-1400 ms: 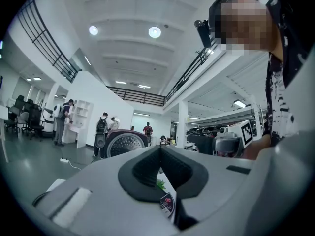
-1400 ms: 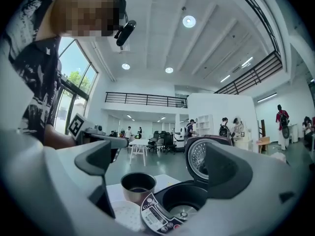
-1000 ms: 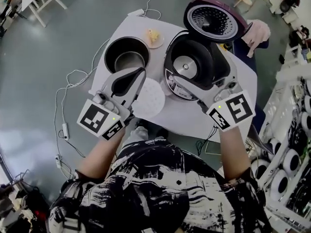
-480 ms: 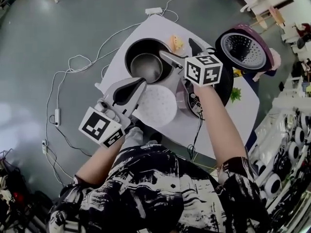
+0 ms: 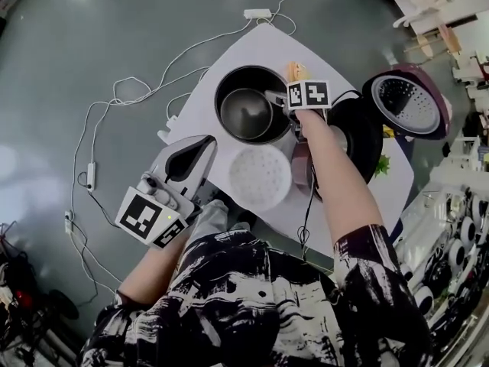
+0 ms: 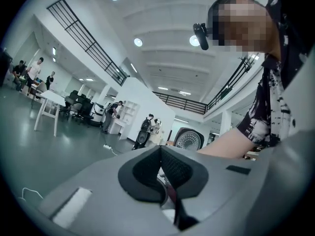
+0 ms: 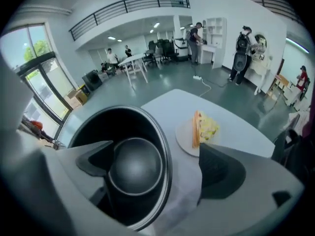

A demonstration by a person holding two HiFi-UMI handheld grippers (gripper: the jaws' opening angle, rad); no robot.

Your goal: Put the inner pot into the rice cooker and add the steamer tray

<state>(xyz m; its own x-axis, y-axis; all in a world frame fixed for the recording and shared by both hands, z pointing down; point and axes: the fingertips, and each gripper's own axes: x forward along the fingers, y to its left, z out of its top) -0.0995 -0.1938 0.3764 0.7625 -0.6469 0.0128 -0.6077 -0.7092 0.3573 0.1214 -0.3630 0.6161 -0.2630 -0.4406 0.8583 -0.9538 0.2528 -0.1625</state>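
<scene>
The dark inner pot (image 5: 247, 114) stands on the white table (image 5: 205, 90), left of the rice cooker (image 5: 365, 139). The cooker's lid (image 5: 408, 102) is raised, and my right arm hides most of its body. My right gripper (image 5: 281, 105) is open over the pot's right rim. In the right gripper view, the right gripper (image 7: 157, 163) has one jaw inside the pot (image 7: 128, 166) and the other outside it. The white perforated steamer tray (image 5: 260, 177) lies flat in front of the pot. My left gripper (image 5: 205, 142) is shut on nothing at the table's near left edge; in its own view the left gripper (image 6: 160, 151) tilts up toward the ceiling.
A small plate with food (image 5: 296, 71) sits just behind the pot and shows as the plate (image 7: 201, 130) to the right of the rim. White cables (image 5: 114, 125) and a power strip (image 5: 256, 14) lie on the floor left of and beyond the table. Shelving (image 5: 458, 228) stands at the right.
My right gripper has swung left from the rice cooker to the inner pot's rim. The left gripper has dropped back slightly toward the table's near edge. The head view has shifted.
</scene>
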